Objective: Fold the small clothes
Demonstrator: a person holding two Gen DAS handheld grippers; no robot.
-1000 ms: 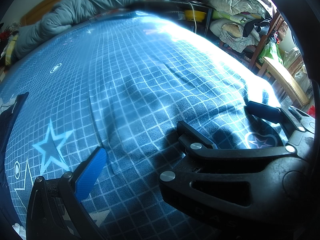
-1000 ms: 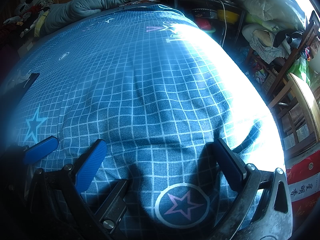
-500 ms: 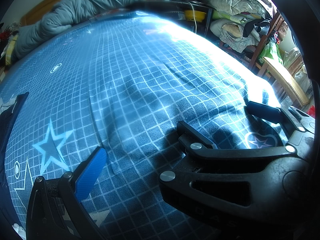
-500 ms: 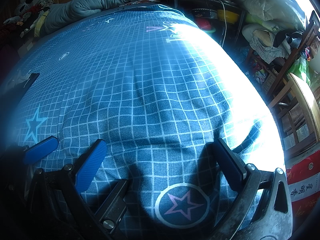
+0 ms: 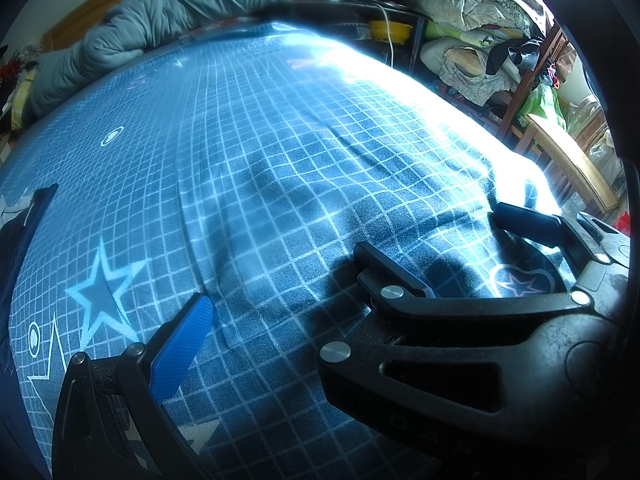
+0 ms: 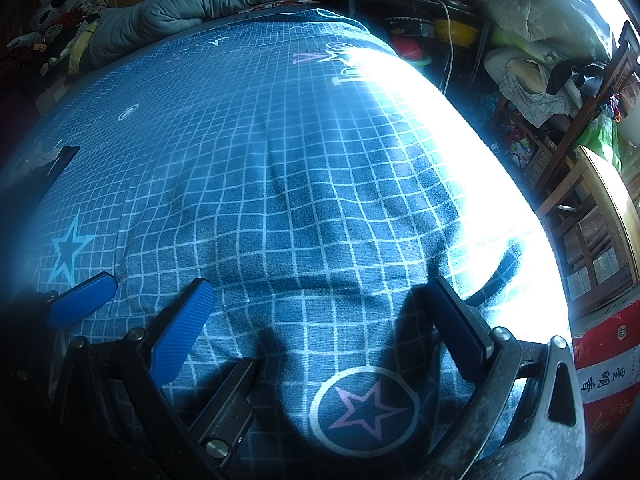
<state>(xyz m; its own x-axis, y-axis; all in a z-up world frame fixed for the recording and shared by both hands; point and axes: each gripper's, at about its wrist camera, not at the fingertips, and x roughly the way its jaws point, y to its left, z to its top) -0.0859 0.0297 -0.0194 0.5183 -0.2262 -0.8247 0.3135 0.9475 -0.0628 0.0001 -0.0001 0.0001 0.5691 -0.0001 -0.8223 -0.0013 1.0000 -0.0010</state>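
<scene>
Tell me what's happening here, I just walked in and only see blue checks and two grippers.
A person holds two grippers low over a bed covered by a blue checked sheet. The left gripper and right gripper are both open and grip nothing. A dark garment lies at the bed's left edge, apart from both grippers, so no folding has started. A grey quilt is bunched at the far end.

Both tools, the left tool (image 5: 276, 292) and right tool (image 5: 448, 240), hover open-jawed over the blue checked sheet (image 5: 260, 152).
</scene>
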